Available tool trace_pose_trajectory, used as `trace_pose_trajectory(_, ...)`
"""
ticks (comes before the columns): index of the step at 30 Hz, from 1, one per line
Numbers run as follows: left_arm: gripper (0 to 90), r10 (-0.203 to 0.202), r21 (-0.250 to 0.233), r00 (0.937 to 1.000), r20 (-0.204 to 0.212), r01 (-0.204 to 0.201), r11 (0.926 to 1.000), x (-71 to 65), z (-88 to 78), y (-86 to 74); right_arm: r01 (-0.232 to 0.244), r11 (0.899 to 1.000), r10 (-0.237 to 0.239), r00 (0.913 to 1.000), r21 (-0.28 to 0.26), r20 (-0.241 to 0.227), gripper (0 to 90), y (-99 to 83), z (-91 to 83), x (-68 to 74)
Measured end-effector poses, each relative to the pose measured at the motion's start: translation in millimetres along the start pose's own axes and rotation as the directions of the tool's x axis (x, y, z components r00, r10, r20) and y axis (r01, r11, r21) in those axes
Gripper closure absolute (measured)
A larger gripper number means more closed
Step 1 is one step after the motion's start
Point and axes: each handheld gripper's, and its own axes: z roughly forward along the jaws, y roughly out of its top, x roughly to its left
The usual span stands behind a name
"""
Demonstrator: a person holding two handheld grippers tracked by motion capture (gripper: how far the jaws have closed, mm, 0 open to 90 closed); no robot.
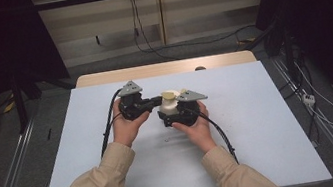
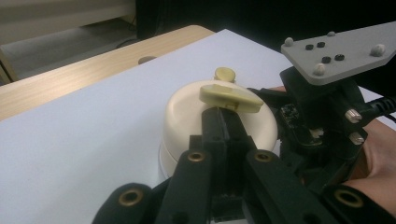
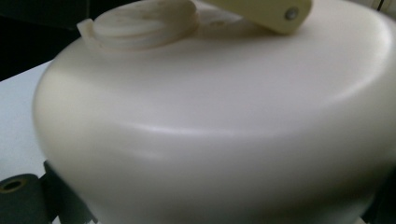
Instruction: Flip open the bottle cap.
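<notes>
1. Position of the work: a cream jar (image 1: 168, 107) sits low over the white desk (image 1: 260, 124), midway between the person's two hands and near the desk's middle.

2. Right hand-held gripper (image 1: 174, 115): it comes at the jar from the person's right and from just below. In the right gripper view the jar's cream body (image 3: 210, 130) lies hard against the camera with a black jaw at either lower corner, so the jar sits between the jaws. Judgement: it is grasping the jar's body; actual pad contact is hidden.

3. Left hand-held gripper (image 2: 223, 123): its jaws are clenched together, tips pressed on the edge of the yellowish lever (image 2: 231, 95) on top of the jar. The lever's long axis runs crosswise to the jaws, level, across the jar's domed top.

4. Beyond the lever: a small round yellowish knob (image 2: 224, 73) stands on the far side of the top, apart from the lever.

5. Deciding relation: the lever lies straight ahead of the left hand-held gripper, at its tips; the left hand is the nearer one to it. Judgement: the next move falls to the left, while the right steadies the jar.
</notes>
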Motion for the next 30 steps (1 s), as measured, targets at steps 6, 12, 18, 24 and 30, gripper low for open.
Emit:
trace_pose_trajectory(6,90.0,0.005,-0.003,1.0000,0.005,-0.005,1.0000,-1.4,0.0,3.4,0.000,1.000,0.000,1.0000,0.000,0.000,5.0,-0.1,0.1,0.0)
trace_pose_trajectory(12,90.0,0.007,-0.005,1.0000,0.007,-0.007,1.0000,-2.4,1.9,5.3,0.000,1.000,0.000,1.0000,0.000,0.001,5.0,-0.1,0.1,0.1)
trace_pose_trajectory(18,90.0,0.009,-0.007,0.9999,0.005,-0.009,0.9999,-2.9,3.1,7.3,0.000,1.000,0.000,1.0000,0.001,0.001,4.9,-0.2,0.2,0.1)
trace_pose_trajectory(24,90.0,0.013,-0.005,0.9999,0.006,-0.013,0.9999,-3.7,4.0,9.3,0.000,1.000,0.000,1.0000,0.001,0.002,4.9,-0.3,0.2,0.2)
trace_pose_trajectory(30,90.0,0.011,-0.008,0.9999,0.007,-0.011,0.9999,-4.4,5.7,10.7,-0.001,1.000,0.001,1.0000,0.001,0.001,4.9,-0.3,0.2,0.2)
